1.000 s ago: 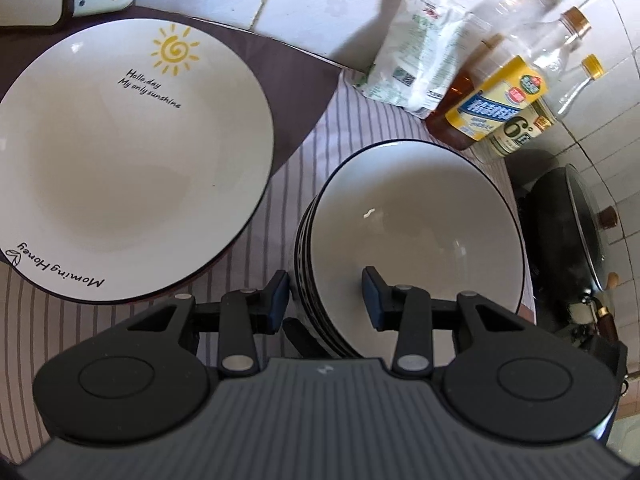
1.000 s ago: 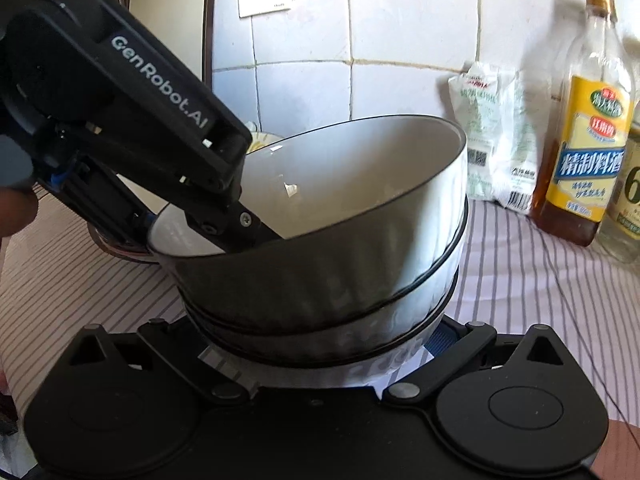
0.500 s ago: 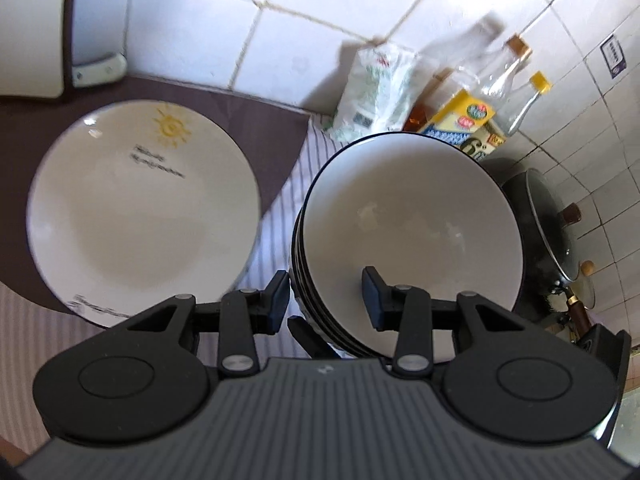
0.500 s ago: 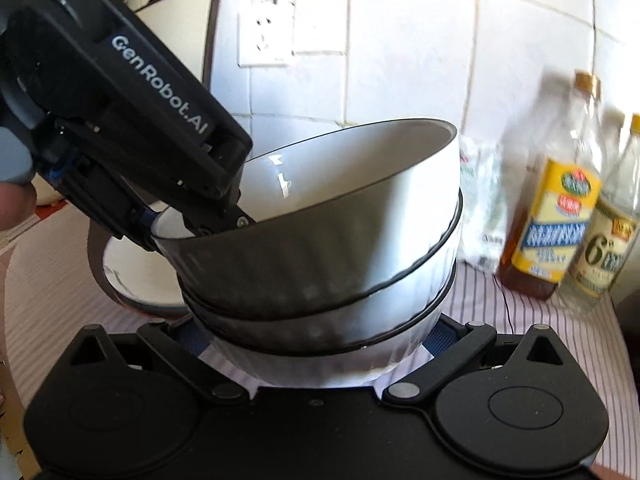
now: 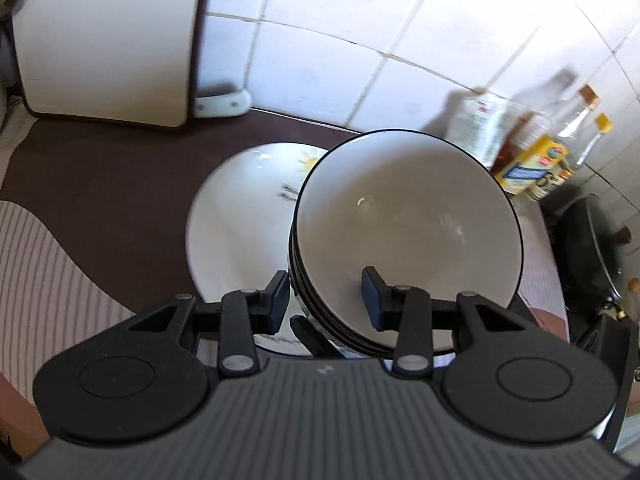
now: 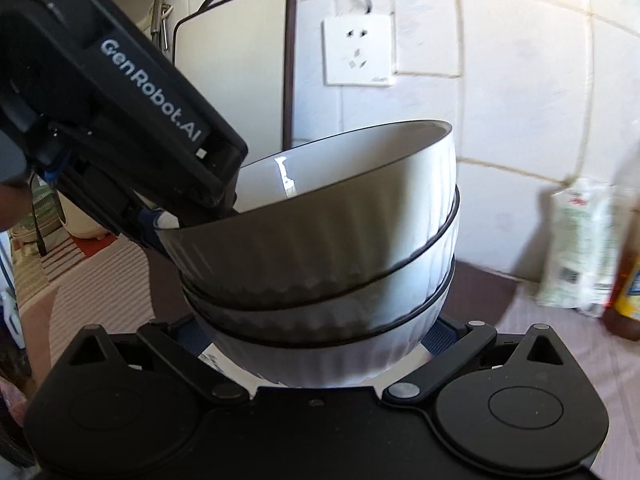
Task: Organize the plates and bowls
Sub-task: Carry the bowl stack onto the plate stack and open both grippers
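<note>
Bowl stack: three nested white bowls (image 6: pixel 320 264) with black rims and ribbed walls, held in the air and tilted, the rim lower on the left tool's side.
Left tool (image 5: pixel 325 298): jaws straddle the stack's near rim at 6 o'clock, one finger (image 5: pixel 374 298) inside the top bowl, the other outside the wall. The pads look pressed to the rim, so I judge it clamped on the stack; exact contact is partly hidden.
Right tool (image 6: pixel 320 344): jaws spread wide around the lowest bowl's base, fingers at 4 and 8 o'clock of the bowl. It cradles the stack from below; a firm pinch I cannot confirm.
Why two tools: my reading is that the rim pinch steers while the wide cradle bears the weight, which suits a heavy, slippery stack.
Plate (image 5: pixel 240 216): large white plate with sun print, on the dark mat on the tabletop, partly under the stack from the left wrist view.
Stack position: above the plate's right part, toward 3 o'clock of it; not touching it as far as I can tell.
Background: oil bottles (image 5: pixel 536 164) and a packet (image 5: pixel 482 128) at 2 o'clock by the tiled wall; wok (image 5: pixel 596 248) at 3 o'clock.
Change from a second ago: the stack was sitting beside the plate on the striped cloth; now it is raised and carried leftward over the plate. More wall and wall socket (image 6: pixel 358 50) in view, tabletop lower in frame.
Grip change: none seen.
</note>
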{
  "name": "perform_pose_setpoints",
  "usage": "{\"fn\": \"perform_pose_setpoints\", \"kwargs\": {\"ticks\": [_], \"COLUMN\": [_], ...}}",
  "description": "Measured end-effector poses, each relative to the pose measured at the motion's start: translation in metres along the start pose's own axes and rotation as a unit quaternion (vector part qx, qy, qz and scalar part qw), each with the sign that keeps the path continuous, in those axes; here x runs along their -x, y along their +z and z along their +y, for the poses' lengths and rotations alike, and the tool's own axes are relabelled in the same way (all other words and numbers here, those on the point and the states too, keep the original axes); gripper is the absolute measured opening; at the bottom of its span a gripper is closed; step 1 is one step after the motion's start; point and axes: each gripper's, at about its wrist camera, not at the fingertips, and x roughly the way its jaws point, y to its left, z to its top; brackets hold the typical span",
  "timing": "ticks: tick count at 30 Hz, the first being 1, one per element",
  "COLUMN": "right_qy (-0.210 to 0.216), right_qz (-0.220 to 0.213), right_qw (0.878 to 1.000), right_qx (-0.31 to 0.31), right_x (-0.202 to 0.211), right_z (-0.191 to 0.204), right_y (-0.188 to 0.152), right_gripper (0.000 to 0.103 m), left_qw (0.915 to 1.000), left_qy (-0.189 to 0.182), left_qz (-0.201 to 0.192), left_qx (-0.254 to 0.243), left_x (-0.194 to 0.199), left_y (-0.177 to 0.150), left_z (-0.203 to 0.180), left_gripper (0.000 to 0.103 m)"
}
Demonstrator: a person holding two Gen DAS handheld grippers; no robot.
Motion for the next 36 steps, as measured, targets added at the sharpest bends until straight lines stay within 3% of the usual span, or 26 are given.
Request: {"fn": "perform_pose_setpoints", "kwargs": {"ticks": [13,22,30,36], "right_qy": [0.007,-0.006,-0.035,-0.055], "right_qz": [0.054,0.083,0.108,0.117], "right_qw": [0.998,0.996,0.994,0.991], "right_qx": [-0.019,-0.02,0.0,0.031], "right_x": [-0.071,-0.086,-0.089,-0.07], "right_z": [0.007,0.015,0.022,0.034], "right_y": [0.005,0.008,0.003,0.006], "right_gripper": [0.103,0.103,0.102,0.103], "left_qw": [0.9998,0.9985,0.9987,0.9984], "left_qy": [0.012,0.039,0.04,0.056], "left_qz": [0.018,0.006,0.01,0.0], "left_qx": [-0.005,-0.039,-0.03,-0.008], "left_x": [-0.049,-0.062,-0.066,-0.063], "left_y": [0.012,0.007,0.001,0.001], "left_z": [0.035,0.022,0.021,0.021], "left_gripper": [0.038,0.038,0.039,0.039]}}
